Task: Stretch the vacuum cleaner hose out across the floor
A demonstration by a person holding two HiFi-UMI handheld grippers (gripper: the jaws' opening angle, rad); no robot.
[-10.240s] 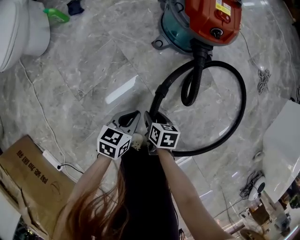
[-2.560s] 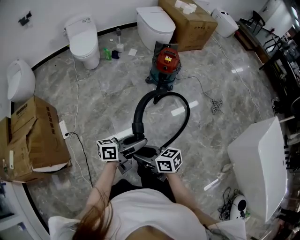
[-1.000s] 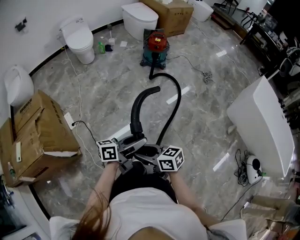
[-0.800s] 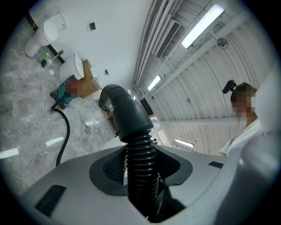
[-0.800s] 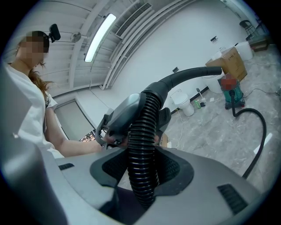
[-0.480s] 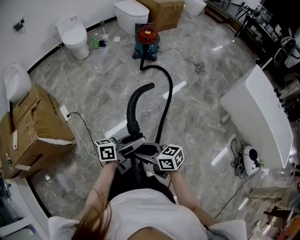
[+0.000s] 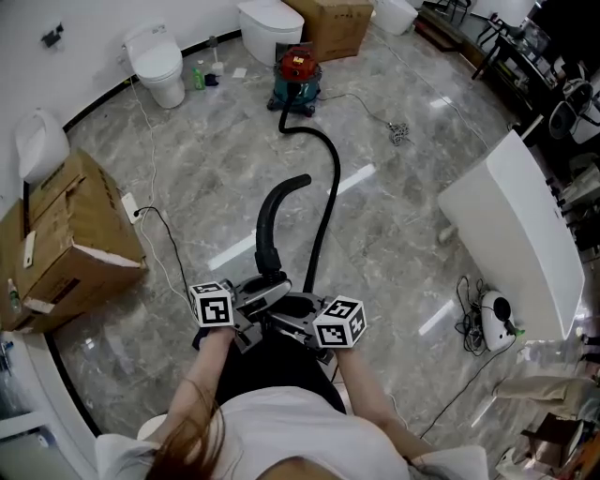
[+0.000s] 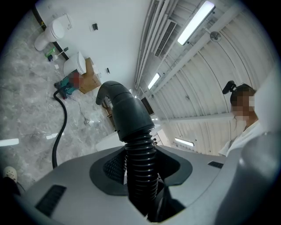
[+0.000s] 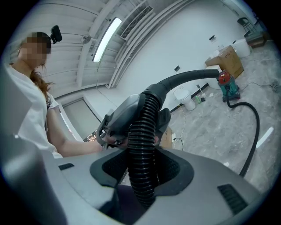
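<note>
Both tools are clamped on right now. My left gripper (image 8: 140, 176) has its jaws pinching the ribbed black vacuum hose (image 7: 330, 183) just below the smooth curved end pipe (image 7: 273, 208), which arcs up and away from me. My right gripper (image 9: 142, 173) is pinching the same ribbed stretch just beside it, so the two tools sit close together in front of my body. From there the hose snakes over the grey marble floor (image 7: 412, 216) in a loose S-bend to the red and teal vacuum cleaner (image 7: 297, 67), parked well away by the back wall. The vacuum stands just in front of a white toilet (image 7: 267, 19). A beat-up cardboard box (image 7: 70, 234) sits off to my left.
</note>
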